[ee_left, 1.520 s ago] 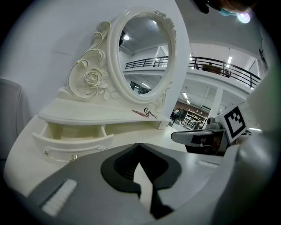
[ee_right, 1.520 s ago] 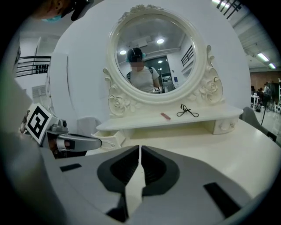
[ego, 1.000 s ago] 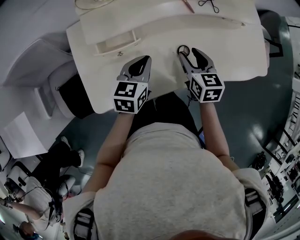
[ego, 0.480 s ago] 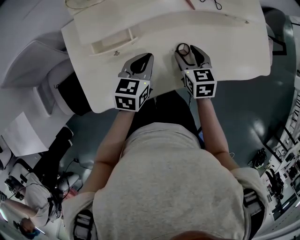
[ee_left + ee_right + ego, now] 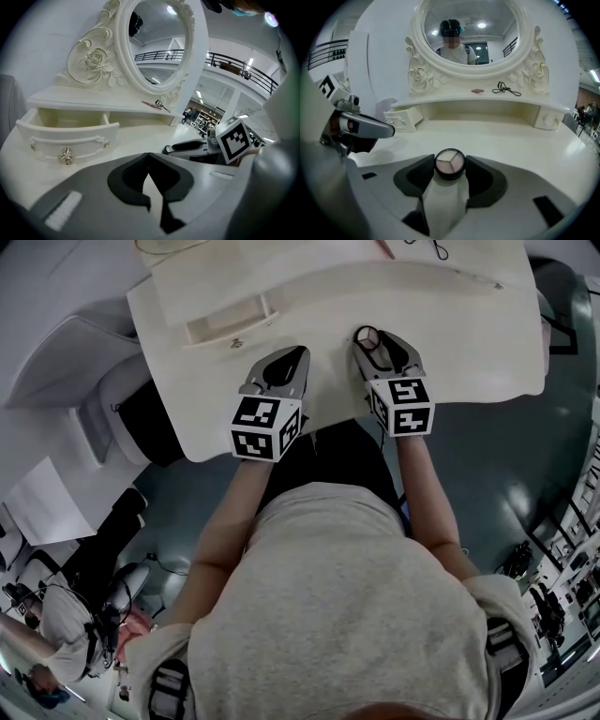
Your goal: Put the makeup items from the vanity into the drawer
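A small round black compact (image 5: 450,164) with pale pressed powders lies on the white vanity top (image 5: 450,334). My right gripper (image 5: 450,168) has it between its fingertips; the jaws are closing and both pads touch its sides. In the head view the compact (image 5: 367,337) shows at the tip of the right gripper (image 5: 377,337). My left gripper (image 5: 296,354) rests on the vanity to the left, shut and empty, its tips meeting (image 5: 149,154). The small drawer (image 5: 70,136) stands pulled out at the vanity's left, also visible from above (image 5: 230,320) and from the right (image 5: 405,117).
An oval mirror (image 5: 471,33) in a carved frame stands at the back. On the shelf below it lie a pink item (image 5: 477,91) and a black looped cord (image 5: 506,89). A second small drawer (image 5: 546,119) stays closed at the right. Another person stands at lower left (image 5: 56,634).
My right gripper has straightened and slid a little forward, and its jaws have widened around the compact. The left gripper has hardly moved.
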A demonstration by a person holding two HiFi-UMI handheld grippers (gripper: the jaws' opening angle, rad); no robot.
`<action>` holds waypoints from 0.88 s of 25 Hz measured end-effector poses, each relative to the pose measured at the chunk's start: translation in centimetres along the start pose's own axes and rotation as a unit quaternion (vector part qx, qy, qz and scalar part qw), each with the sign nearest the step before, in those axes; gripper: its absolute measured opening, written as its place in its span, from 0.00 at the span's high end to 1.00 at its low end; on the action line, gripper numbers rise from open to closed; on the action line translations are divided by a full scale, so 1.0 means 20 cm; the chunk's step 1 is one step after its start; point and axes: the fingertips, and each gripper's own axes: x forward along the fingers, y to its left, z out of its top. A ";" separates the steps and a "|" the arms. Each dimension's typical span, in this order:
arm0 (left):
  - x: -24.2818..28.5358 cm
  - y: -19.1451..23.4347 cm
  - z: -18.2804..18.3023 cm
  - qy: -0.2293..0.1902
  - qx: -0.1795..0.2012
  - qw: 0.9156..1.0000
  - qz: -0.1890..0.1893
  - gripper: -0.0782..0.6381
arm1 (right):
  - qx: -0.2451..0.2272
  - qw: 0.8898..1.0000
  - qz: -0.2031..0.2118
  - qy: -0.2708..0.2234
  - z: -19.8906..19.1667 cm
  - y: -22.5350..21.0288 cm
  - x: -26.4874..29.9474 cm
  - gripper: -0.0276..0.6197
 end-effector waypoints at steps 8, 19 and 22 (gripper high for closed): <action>-0.09 0.06 0.02 -0.022 -0.014 0.999 0.023 0.88 | -0.023 0.999 0.037 -0.021 0.11 0.11 -0.02 0.63; -0.25 0.20 0.07 -0.052 -0.005 0.996 0.070 0.88 | -0.065 0.994 0.077 -0.048 0.36 0.28 -0.01 0.63; -0.30 0.27 0.11 -0.067 -0.014 0.994 0.086 0.88 | -0.093 0.990 0.087 -0.056 0.42 0.36 0.01 0.63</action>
